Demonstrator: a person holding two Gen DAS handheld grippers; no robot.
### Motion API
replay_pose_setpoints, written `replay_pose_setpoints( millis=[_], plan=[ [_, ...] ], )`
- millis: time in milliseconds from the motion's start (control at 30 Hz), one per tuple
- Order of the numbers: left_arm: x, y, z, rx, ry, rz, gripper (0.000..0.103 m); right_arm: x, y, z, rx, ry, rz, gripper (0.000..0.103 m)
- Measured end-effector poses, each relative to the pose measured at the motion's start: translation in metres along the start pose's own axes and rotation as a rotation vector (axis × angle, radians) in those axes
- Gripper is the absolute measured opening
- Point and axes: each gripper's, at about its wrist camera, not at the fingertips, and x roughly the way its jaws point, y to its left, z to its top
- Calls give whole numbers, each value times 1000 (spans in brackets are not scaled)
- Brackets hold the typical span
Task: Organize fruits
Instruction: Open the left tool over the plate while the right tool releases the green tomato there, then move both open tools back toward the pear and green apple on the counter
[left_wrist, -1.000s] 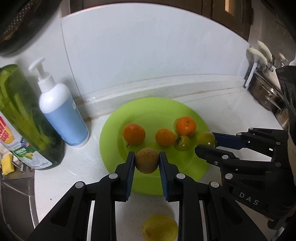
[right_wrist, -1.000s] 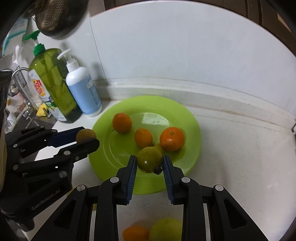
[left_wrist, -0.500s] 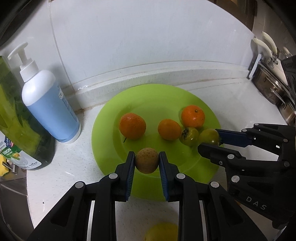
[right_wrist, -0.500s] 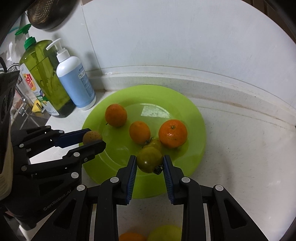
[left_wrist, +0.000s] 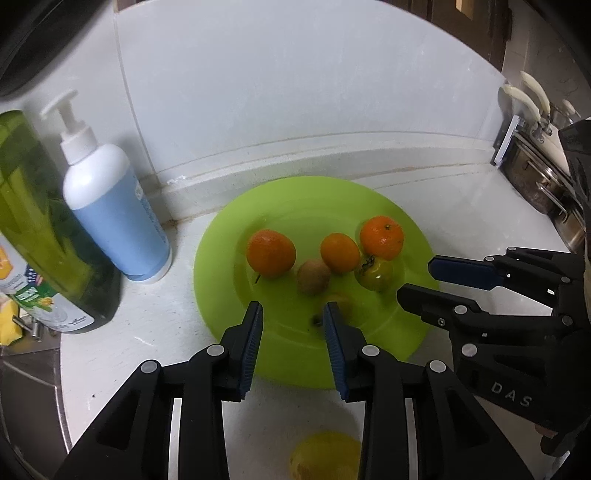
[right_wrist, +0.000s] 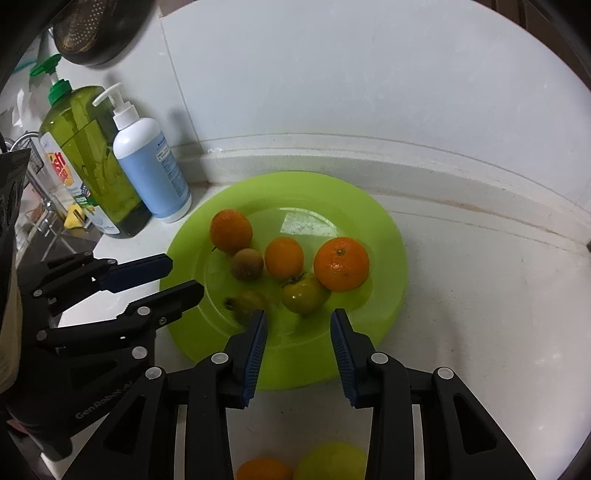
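Note:
A lime-green plate (left_wrist: 303, 206) (right_wrist: 386, 254) on the white counter holds three oranges, among them a big one (left_wrist: 382, 238) (right_wrist: 341, 264). It also holds a brown round fruit (left_wrist: 313, 276) (right_wrist: 246, 264), a green tomato (left_wrist: 375, 275) (right_wrist: 304, 295) and a second green tomato (left_wrist: 338, 302) (right_wrist: 245, 302), which is blurred. My left gripper (left_wrist: 291, 308) (right_wrist: 184, 277) hovers over the plate's near left. Its jaws are opening with nothing between them. My right gripper (right_wrist: 299, 314) (left_wrist: 419, 278) hovers over the plate's near right, jaws also opening and empty.
A blue pump bottle (left_wrist: 114, 214) (right_wrist: 151, 170) and a green dish-soap bottle (left_wrist: 37, 221) (right_wrist: 88, 158) stand left of the plate by the wall. A yellow fruit (left_wrist: 325, 458) (right_wrist: 332, 461) and an orange (right_wrist: 262, 470) lie on the counter under the grippers. Steel pots (left_wrist: 543, 184) stand at the right.
Both grippers have let go. The brown fruit has dropped from the left one onto the plate, and the green tomato from the right one is now on the plate, blurred.

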Motion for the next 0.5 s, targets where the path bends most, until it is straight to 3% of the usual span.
replay_pose_setpoints(
  millis=[500],
  plan=[
    [-77,-2,-14,-20,-133,5,39,-65,12,-12,21,-133,8,37]
  ],
)
